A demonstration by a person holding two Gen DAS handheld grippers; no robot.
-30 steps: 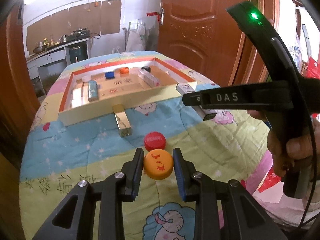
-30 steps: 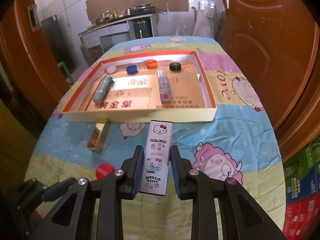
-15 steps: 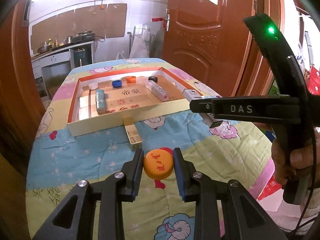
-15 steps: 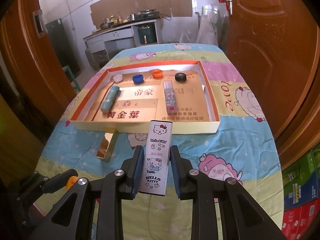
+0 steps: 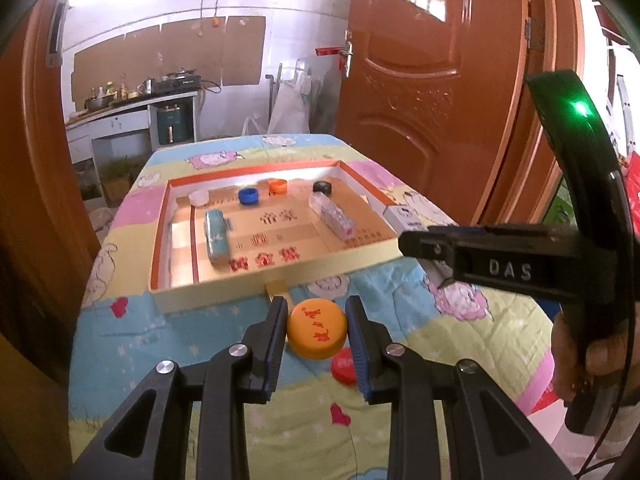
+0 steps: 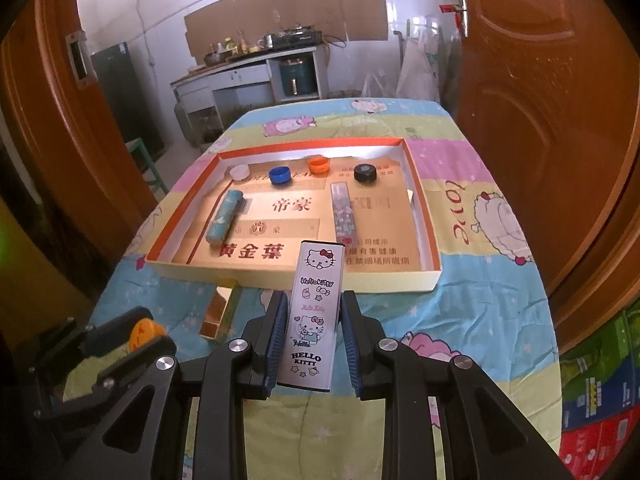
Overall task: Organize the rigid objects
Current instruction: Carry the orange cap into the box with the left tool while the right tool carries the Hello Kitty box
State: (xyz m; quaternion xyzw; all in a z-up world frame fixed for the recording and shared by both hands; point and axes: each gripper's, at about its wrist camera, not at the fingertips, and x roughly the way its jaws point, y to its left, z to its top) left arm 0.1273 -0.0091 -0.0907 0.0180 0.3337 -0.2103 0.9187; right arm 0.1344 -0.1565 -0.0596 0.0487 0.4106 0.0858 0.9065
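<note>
Right gripper (image 6: 314,334): clamped on a slim white rectangular case (image 6: 316,312) printed "Hello Kitty"; blue pads press its long sides.
Case axis: long axis runs along the fingers, far end pointing over the near wall of the shallow cardboard tray (image 6: 420,280) with orange rim.
Left gripper (image 5: 316,330): clamped on a round orange bottle cap (image 5: 317,328) with red markings, held flat side up above the quilt.
Tray contents: white, blue, orange and black caps along the far wall; teal case (image 6: 225,218) left, patterned clear case (image 6: 346,214) right, both lengthwise.
Tray print: red Chinese characters.
Quilt: gold box (image 6: 220,312) and red cap (image 5: 343,366) lie outside the tray.
Gripper marking: "DAS".
</note>
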